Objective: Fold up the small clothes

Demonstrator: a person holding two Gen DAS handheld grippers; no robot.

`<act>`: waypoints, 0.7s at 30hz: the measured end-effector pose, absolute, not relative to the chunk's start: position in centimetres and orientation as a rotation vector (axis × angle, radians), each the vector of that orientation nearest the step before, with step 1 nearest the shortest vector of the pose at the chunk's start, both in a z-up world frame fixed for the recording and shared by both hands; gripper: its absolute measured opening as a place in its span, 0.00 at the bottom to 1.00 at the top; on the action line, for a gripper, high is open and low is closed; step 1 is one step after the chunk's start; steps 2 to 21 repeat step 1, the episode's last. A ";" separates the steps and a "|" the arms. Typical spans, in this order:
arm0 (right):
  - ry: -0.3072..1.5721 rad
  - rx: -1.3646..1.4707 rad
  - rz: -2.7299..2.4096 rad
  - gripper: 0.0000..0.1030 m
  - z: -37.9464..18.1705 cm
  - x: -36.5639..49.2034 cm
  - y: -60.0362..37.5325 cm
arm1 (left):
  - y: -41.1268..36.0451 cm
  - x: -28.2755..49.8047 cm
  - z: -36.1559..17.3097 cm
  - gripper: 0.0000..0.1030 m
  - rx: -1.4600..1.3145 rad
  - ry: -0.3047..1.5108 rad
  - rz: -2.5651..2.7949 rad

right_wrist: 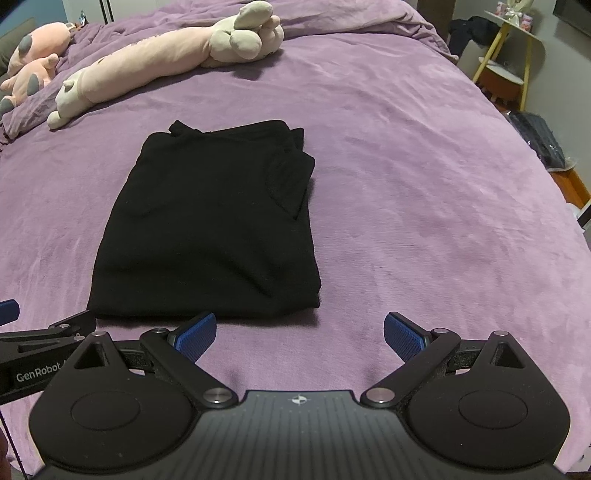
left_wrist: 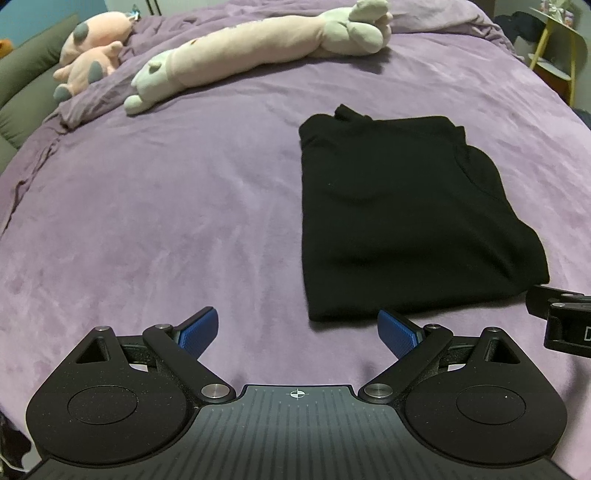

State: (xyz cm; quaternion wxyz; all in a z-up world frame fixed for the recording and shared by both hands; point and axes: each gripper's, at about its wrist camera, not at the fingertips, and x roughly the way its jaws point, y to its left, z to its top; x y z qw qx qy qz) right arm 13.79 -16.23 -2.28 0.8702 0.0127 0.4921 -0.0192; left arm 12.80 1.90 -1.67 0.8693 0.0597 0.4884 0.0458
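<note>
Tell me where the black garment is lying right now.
The black garment lies folded flat on the purple bedspread, left of centre in the right wrist view, nearer than the long plush toy.

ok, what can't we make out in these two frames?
- Garment type and layers: both views, black on black, folds barely readable.
- Right gripper in left view: cut off by frame edge.
- Shelf items: too small, blurred.
- Plush: cut by left edge.

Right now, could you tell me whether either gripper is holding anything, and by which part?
Nothing is held: the left gripper and right gripper are open, short of the black garment.
</note>
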 end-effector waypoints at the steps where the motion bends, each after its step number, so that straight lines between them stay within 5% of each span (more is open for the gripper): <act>1: 1.029 0.027 -0.041 0.95 -2.2 13.8 -16.2 | 1.9 12.8 -1.7 0.94 0.127 1.022 0.097; 21: 1.029 0.027 -0.041 0.95 -2.2 13.8 -16.2 | 1.9 12.8 -1.7 0.94 0.127 1.022 0.097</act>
